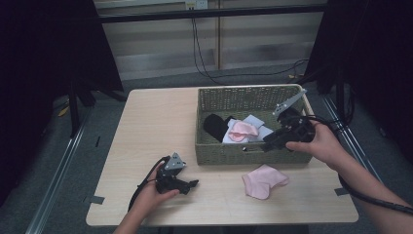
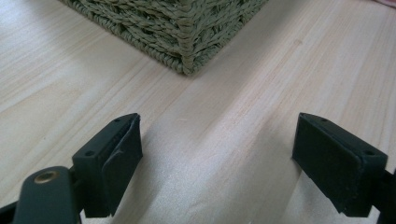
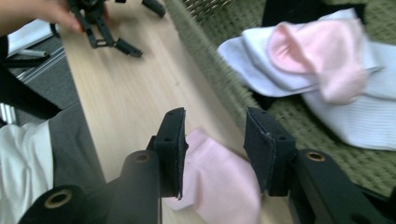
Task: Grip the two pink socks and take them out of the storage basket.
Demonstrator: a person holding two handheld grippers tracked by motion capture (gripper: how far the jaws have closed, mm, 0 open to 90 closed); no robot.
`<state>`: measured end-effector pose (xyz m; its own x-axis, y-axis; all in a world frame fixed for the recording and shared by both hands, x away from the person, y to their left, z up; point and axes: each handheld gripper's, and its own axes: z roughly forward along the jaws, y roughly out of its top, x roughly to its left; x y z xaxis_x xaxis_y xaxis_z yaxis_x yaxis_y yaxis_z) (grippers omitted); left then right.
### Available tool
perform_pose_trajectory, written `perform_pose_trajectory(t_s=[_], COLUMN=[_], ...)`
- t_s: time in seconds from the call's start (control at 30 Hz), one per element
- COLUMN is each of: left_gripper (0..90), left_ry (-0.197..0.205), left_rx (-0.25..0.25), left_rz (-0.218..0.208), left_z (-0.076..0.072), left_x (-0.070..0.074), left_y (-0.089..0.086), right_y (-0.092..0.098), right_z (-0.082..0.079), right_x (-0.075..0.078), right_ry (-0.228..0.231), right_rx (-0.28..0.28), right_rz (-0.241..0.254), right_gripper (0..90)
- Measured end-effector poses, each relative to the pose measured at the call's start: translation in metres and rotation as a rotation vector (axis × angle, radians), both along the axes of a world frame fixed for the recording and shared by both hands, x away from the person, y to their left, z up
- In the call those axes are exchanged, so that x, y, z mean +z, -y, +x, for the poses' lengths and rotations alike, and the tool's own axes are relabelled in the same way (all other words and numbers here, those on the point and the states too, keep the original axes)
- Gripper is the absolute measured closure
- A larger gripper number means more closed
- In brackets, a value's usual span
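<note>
We identify a lab recording booth: black curtains [image 1: 44,73], floor rails [image 1: 58,170], wall cables [image 1: 202,58], one bare wooden table [image 1: 151,126].

A pale pink sock [image 1: 263,180] lies on the light wood-grain table [image 1: 146,126] below the right gripper's [image 3: 214,144] black jaws. Beyond them, the olive-green woven basket [image 1: 248,96] holds white socks [image 3: 261,70], a pink sock [image 3: 322,51] and a black sock [image 1: 215,125].

Parted tongs [image 2: 217,154] near, perhaps, basket [image 2: 187,28] corner
</note>
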<state>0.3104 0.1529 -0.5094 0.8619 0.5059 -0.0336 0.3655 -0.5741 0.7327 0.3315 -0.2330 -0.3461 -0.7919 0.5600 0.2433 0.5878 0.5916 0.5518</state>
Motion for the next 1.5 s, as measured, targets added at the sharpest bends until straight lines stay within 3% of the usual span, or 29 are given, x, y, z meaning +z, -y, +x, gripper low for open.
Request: perform_pose_trajectory(t_s=[0.43,1.2,1.5], left_gripper=[15.3,15.3,15.3], left_ry=[0.002,0.002,0.003], left_rx=[-0.002,-0.002,-0.002], left_rz=[0.002,0.002,0.000], left_z=[0.000,0.000,0.000], left_x=[0.000,0.000,0.000], left_y=[0.000,0.000,0.000], right_y=[-0.001,-0.014,-0.028], right_z=[0.040,0.101,0.116], right_x=[-0.004,-0.053,-0.072], right_ry=[0.055,0.015,-0.020], right_rx=[-0.112,-0.199,-0.181], right_rz=[-0.039,-0.101,-0.134], right_gripper=[54.2,49.7,51.2])
